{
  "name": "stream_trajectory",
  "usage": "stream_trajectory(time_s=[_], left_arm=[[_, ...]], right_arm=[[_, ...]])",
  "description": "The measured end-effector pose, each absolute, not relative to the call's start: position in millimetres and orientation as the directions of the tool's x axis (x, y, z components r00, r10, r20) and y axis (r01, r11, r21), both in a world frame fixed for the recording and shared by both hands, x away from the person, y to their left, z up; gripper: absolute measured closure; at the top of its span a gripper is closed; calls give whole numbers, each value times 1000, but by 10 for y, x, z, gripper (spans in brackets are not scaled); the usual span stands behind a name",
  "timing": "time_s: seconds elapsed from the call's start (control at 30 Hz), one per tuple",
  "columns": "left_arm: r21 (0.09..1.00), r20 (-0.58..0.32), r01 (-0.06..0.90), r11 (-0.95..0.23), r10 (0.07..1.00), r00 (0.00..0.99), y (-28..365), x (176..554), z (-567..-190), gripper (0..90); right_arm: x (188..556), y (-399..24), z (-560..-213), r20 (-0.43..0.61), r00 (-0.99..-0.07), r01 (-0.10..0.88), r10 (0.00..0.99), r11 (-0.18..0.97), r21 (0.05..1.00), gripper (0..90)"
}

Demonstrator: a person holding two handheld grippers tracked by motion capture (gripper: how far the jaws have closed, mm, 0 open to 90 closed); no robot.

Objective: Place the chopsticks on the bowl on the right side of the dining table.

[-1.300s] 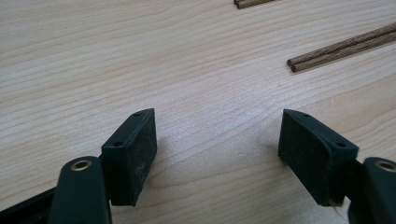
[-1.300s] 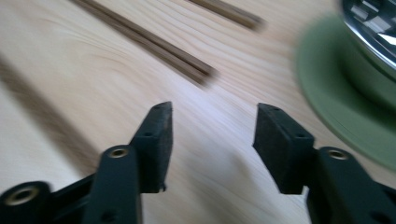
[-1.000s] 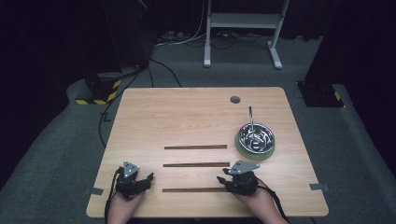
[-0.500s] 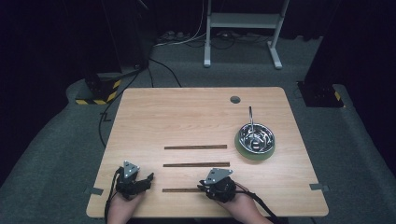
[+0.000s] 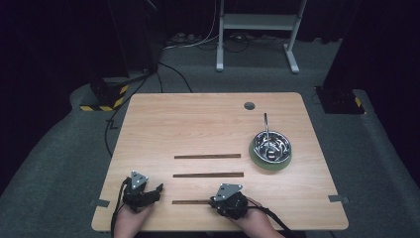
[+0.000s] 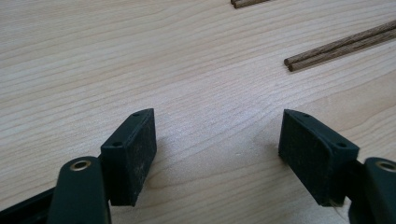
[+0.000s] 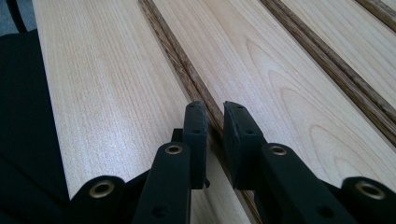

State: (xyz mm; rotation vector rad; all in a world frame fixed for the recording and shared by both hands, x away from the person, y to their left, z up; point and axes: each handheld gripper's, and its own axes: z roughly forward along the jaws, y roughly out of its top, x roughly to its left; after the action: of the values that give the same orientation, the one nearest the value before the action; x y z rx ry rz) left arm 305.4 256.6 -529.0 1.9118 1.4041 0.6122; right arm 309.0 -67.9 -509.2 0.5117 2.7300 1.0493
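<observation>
Right gripper (image 5: 214,201) jaws have just been closing, now narrow around the nearest pair of thin dark wooden chopsticks (image 7: 187,74) at the table's near edge; the pair's long axis runs straight ahead of the jaws. Left gripper (image 5: 157,191) wide open, empty, off the far end. Two more pairs (image 5: 208,174) and a steel bowl (image 5: 271,146) lie beyond, clear

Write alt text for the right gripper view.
The right gripper has its two black jaws closed on the nearest pair of chopsticks, which lies on the light wooden table and runs away from the camera. Another pair of chopsticks lies parallel, farther right.
</observation>
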Motion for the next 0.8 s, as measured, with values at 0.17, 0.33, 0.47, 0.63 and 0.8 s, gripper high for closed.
stream_trajectory(time_s=[0.17,0.33,0.47,0.63,0.8], left_arm=[[751,-20,632,-189,951,308,2566,3054,-5290,276],[749,-9,631,-201,950,313,2569,3053,-5285,275],[749,-9,631,-201,950,313,2569,3053,-5285,276],[749,-9,631,-201,950,314,2570,3053,-5285,276],[749,-10,631,-201,949,314,2570,3053,-5285,276]], right_arm=[[3103,-703,-5097,-39,-924,256,379,694,673,791],[3123,-718,-5105,-40,-921,265,388,698,665,787],[3119,-718,-5115,-38,-925,261,379,703,662,783],[3106,-696,-5130,-41,-928,254,370,710,656,782],[3109,-685,-5134,-41,-928,254,371,710,657,785]])
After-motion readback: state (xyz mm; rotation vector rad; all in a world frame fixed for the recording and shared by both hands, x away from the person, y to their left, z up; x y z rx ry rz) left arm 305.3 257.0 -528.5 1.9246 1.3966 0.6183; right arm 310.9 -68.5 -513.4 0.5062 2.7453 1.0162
